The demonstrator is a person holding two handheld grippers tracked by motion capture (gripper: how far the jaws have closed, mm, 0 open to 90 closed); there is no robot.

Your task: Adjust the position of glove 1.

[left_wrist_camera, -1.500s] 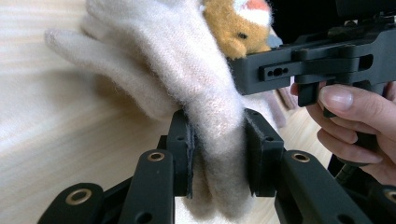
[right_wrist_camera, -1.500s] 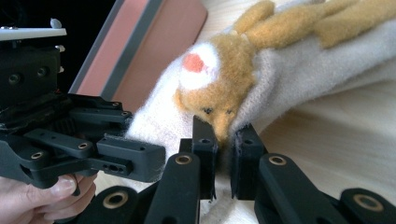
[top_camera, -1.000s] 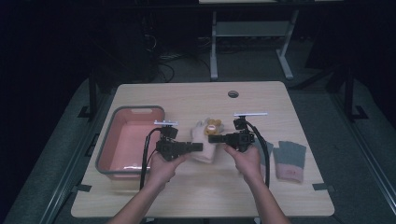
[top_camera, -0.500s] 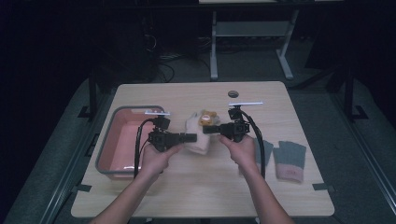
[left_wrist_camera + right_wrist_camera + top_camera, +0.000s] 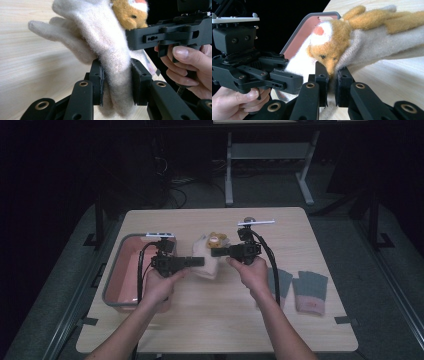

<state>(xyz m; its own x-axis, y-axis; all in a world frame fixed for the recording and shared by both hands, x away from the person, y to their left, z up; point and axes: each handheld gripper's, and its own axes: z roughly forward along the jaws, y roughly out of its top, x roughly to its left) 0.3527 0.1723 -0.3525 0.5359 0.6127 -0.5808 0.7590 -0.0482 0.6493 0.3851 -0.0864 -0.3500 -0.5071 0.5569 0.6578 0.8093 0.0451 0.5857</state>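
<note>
A cream knitted glove (image 5: pixel 209 269) with an orange plush animal face (image 5: pixel 217 240) hangs between my two grippers above the table's middle. My left gripper (image 5: pixel 200 262) comes in from the left and is shut on the glove's cream cuff (image 5: pixel 100 30); its jaws pinch the fabric at the left gripper (image 5: pixel 116 75). My right gripper (image 5: pixel 215 253) comes in from the right and is shut on the glove beside the animal face (image 5: pixel 329 50), with the fabric squeezed at the right gripper (image 5: pixel 331 75). The glove's fingers (image 5: pixel 374 45) trail off over the wood.
A pink tray with a grey rim (image 5: pixel 125 270) lies at the left, under my left hand. Two grey gloves with pink cuffs (image 5: pixel 310 290) lie flat at the right. A small round thing (image 5: pixel 248 219) sits near the far edge of the wooden table (image 5: pixel 210 330).
Both hands have risen and moved toward the far side of the table, carrying the cream glove with them. Both grips stayed shut.
</note>
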